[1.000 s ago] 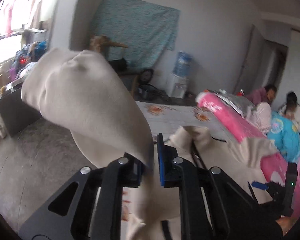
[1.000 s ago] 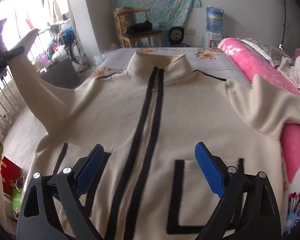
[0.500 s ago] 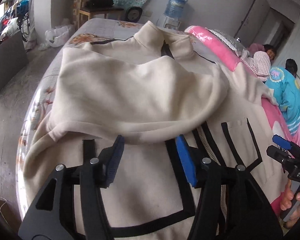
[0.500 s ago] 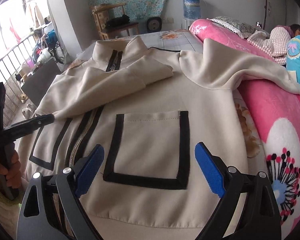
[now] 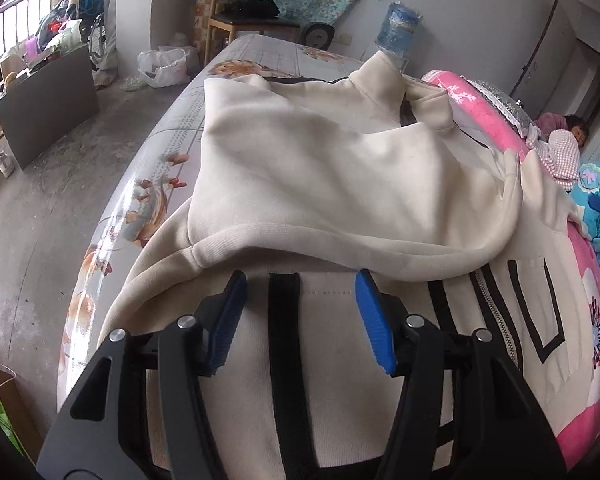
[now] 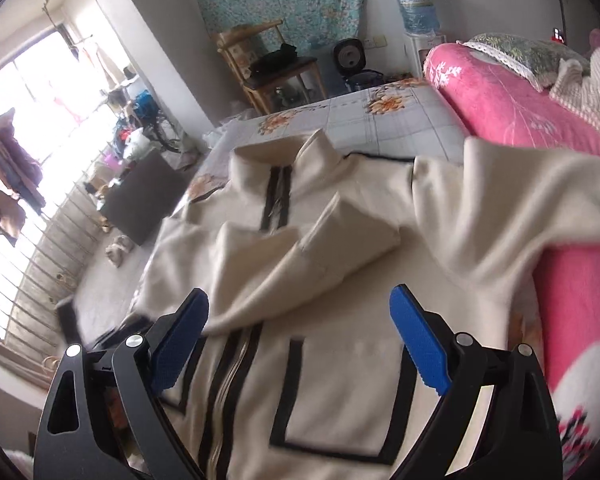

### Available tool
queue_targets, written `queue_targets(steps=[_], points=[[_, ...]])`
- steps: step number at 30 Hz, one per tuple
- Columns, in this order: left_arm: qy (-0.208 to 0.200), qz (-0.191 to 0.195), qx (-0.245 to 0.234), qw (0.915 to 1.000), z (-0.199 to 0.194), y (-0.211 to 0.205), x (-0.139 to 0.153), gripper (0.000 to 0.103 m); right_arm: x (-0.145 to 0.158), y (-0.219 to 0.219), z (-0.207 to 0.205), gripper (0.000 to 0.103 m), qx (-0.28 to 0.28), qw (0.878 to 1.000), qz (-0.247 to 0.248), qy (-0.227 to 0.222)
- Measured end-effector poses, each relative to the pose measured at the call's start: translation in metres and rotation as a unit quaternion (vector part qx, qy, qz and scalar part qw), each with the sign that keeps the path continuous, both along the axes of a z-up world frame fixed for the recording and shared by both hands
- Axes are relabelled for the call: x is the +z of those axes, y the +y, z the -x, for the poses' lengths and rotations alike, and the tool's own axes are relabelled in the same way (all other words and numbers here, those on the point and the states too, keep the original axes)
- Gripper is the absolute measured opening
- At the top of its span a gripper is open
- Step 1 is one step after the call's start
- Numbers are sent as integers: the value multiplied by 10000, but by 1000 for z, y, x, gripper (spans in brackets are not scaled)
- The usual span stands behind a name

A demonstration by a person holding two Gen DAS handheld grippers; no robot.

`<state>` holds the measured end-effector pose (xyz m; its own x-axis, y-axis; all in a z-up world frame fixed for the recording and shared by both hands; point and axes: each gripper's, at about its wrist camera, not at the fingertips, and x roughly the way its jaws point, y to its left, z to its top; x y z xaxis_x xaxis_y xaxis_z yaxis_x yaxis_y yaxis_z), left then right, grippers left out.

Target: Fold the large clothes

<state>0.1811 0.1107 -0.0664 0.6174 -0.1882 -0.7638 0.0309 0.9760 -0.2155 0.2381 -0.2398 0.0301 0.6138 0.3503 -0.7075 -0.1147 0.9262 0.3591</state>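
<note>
left gripper (image 5: pixel 298 312) spread, empty, has let go | right gripper (image 6: pixel 300 340) spread, empty | left sleeve (image 5: pixel 340 184) now folded across jacket (image 6: pixel 340 392) on bed (image 5: pixel 260 60) | right sleeve (image 6: pixel 520 208) unfolded, likely next

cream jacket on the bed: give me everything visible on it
The cream jacket lies front-up on the floral bed sheet, soft fleece-like fabric, zipped, with black trim along the zipper and around two square chest pockets. The stand-up collar points toward the far wall. One sleeve is folded across the chest; the other sleeve drapes onto the pink blanket. Neither claw grips it.
</note>
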Motion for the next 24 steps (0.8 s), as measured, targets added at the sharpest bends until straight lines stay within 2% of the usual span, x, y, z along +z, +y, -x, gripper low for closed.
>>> queue_targets(steps=[5, 8, 9, 12, 16, 18, 20, 22, 24], points=[[-58, 246, -18, 9997, 2, 7, -2, 55, -22, 22, -104, 88, -242, 9972, 666, 231], [-71, 354, -11, 9993, 3, 11, -1, 55, -48, 30, -145, 75, -361, 9923, 1038, 570], [-74, 370, -7, 9993, 3, 11, -1, 55, -56, 31, -151, 68, -333, 9913, 1060, 700], [-83, 368, 6, 9993, 4, 10, -1, 55, -65, 25, -135, 60, -215, 9924, 852, 867], [-78, 335, -21, 9994, 3, 8, -2, 57, -54, 7, -74, 59, -133, 9925, 1081, 562], [-76, 259, -27, 9996, 3, 6, -2, 58, -55, -5, -48, 59, -129, 9914, 1152, 603], [-77, 190, -28, 9998, 3, 5, -2, 59, -61, -19, -24, 59, -106, 9901, 1126, 831], [-74, 178, -26, 9998, 2, 4, -2, 59, -65, -31, -9, 59, -109, 9901, 950, 1032], [-76, 181, -25, 9998, 2, 4, -2, 59, -65, -45, -2, 59, -141, 9922, 557, 1108]])
